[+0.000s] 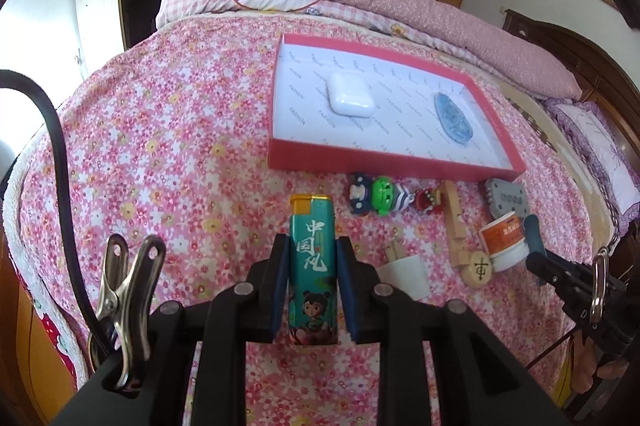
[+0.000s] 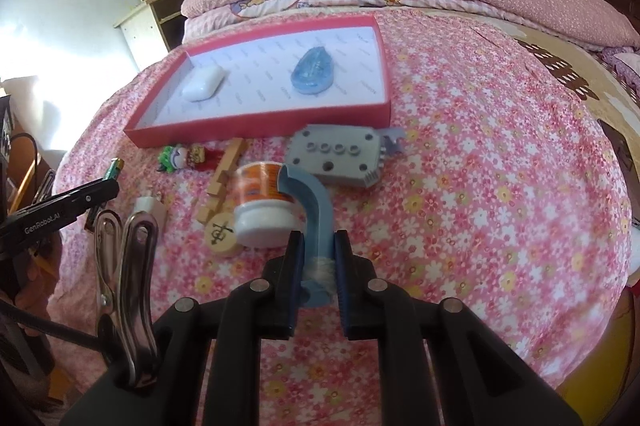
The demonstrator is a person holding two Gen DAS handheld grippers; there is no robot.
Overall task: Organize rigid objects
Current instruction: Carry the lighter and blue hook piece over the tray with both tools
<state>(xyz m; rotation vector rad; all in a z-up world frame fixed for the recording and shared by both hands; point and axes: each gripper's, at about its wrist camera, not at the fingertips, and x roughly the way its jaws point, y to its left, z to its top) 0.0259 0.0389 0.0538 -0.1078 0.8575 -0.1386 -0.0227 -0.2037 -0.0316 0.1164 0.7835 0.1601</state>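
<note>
On the flowered bedspread (image 1: 160, 146), the left tongs (image 1: 312, 290) pinch a teal lighter (image 1: 313, 266) upright between the two pads, its yellow cap pointing toward the red tray (image 1: 384, 162). Inside the tray lie a white earbud case (image 1: 349, 94) on the left and a blue oval piece (image 1: 454, 114) on the right, well apart. Just in front of the tray sits a row of small things: a green-headed figurine (image 1: 380, 196), a red toy (image 1: 429, 201), a wooden piece (image 1: 454, 222) with a round disc (image 1: 479, 271), an orange-labelled white jar (image 1: 503, 240) and a grey metal block (image 1: 507, 198). Farther right, the right tongs (image 2: 318, 266) grip a curved blue handle-like piece (image 2: 316, 210), which rests against the jar (image 2: 262, 202); the grey block (image 2: 338, 154) lies just beyond it.
</note>
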